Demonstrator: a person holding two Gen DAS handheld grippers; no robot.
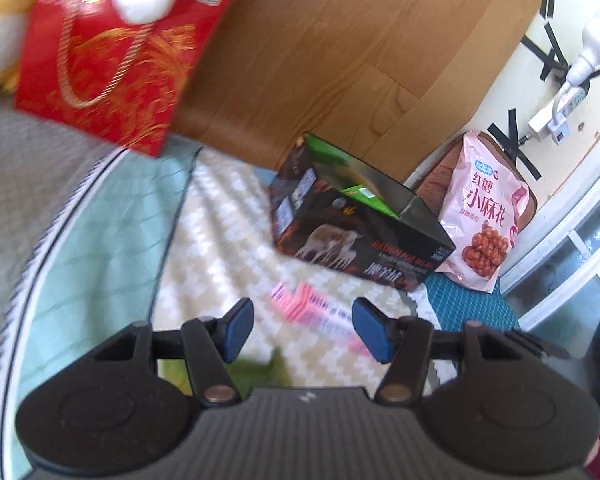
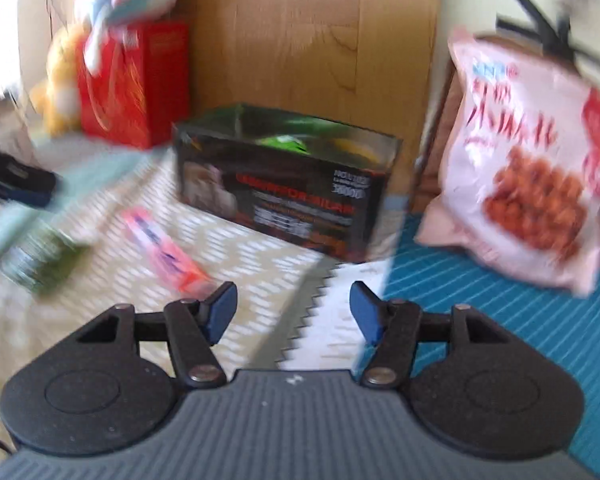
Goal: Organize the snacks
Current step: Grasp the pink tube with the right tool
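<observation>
An open black box (image 1: 356, 236) stands on the patterned bedcover with green packets inside; it also shows in the right wrist view (image 2: 284, 184). A pink snack packet (image 1: 320, 314) lies just beyond my left gripper (image 1: 303, 330), which is open and empty. The same pink packet (image 2: 168, 250) lies left of my right gripper (image 2: 293, 312), also open and empty. A green packet (image 2: 46, 266) lies further left. A big pink snack bag (image 1: 482, 212) leans at the right (image 2: 532, 164).
A red gift box (image 1: 116, 56) and plush toys (image 2: 60, 80) sit at the back left against the wooden headboard (image 1: 340, 60). A blue mat (image 2: 500, 320) lies to the right. A power strip (image 1: 556, 116) is on the wall.
</observation>
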